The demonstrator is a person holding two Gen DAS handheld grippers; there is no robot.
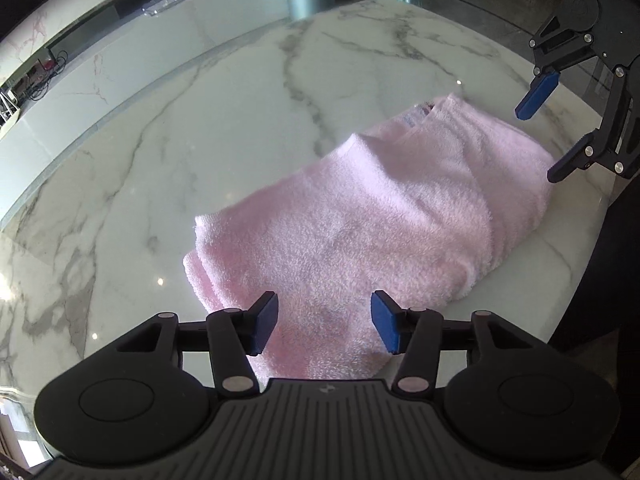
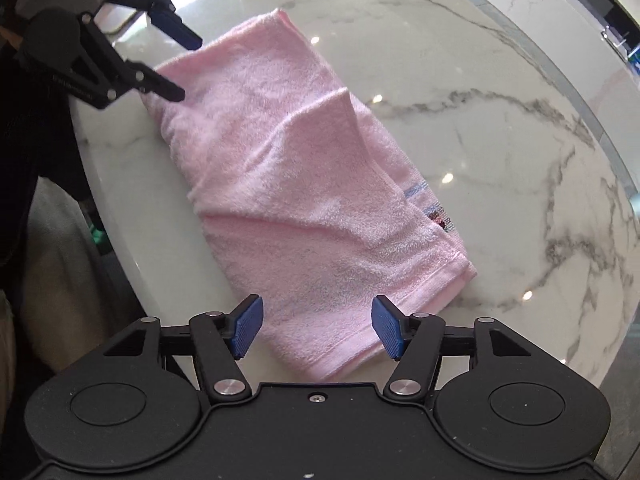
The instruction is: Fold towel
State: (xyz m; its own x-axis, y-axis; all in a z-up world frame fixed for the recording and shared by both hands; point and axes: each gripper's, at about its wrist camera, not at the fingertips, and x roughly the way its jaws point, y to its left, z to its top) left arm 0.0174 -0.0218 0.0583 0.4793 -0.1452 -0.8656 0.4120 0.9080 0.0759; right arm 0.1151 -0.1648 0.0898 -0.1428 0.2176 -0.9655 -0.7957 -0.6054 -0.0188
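Your left gripper (image 1: pixel 324 326) and right gripper (image 2: pixel 318 328) both stand apart above the folded pink towel (image 1: pixel 360 220) on the marble counter (image 1: pixel 200 120), right gripper at 2 o'clock.

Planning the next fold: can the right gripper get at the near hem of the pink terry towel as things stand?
Probably yes. The right gripper hangs open over the hem end of the pink terry towel on the white marble table, nothing between. The left gripper is off at the far end.

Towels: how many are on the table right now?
1. A pink towel, folded, lies on the marble table near its edge, between the two grippers. Its layers could hide another.
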